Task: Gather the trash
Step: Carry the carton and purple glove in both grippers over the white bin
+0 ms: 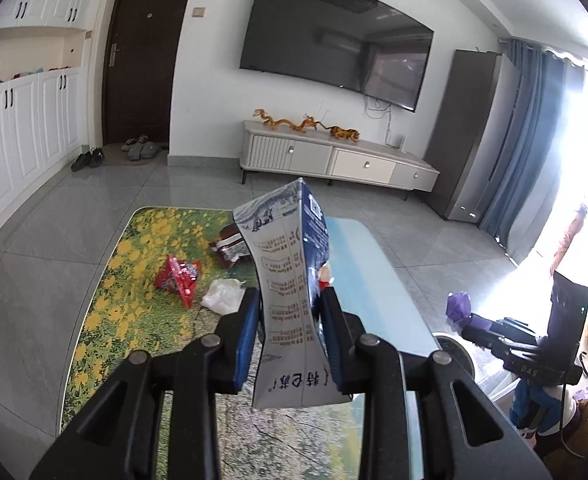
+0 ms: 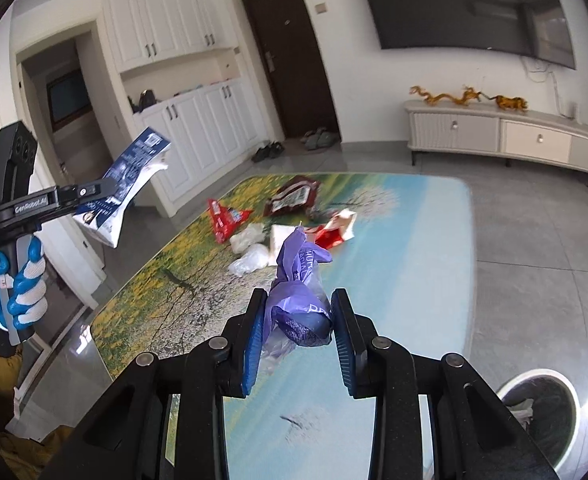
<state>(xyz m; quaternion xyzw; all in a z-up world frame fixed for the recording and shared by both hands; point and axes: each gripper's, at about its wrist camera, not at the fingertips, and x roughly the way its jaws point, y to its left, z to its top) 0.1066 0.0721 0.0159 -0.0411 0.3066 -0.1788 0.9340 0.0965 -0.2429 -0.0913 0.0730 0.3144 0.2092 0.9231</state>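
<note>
Gripping carton (image 1: 294,280) — left gripper (image 1: 290,320) | right-wrist-only: gloved hand (image 2: 14,280)

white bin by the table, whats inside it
In the right wrist view the white bin shows a dark liner with some pale crumpled trash near its rim. The right gripper's frame covers its left side, and the bottom is too dark to read.

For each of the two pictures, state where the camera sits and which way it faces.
Left wrist: on the left gripper, facing the wall television over the squashed blue-and-white milk carton it clamps; no hand shows.
Right wrist: on the right gripper, facing the door over the crumpled purple plastic bag it clamps; gloved left hand shows.
Shared: flower-print table, red wrapper.
</note>
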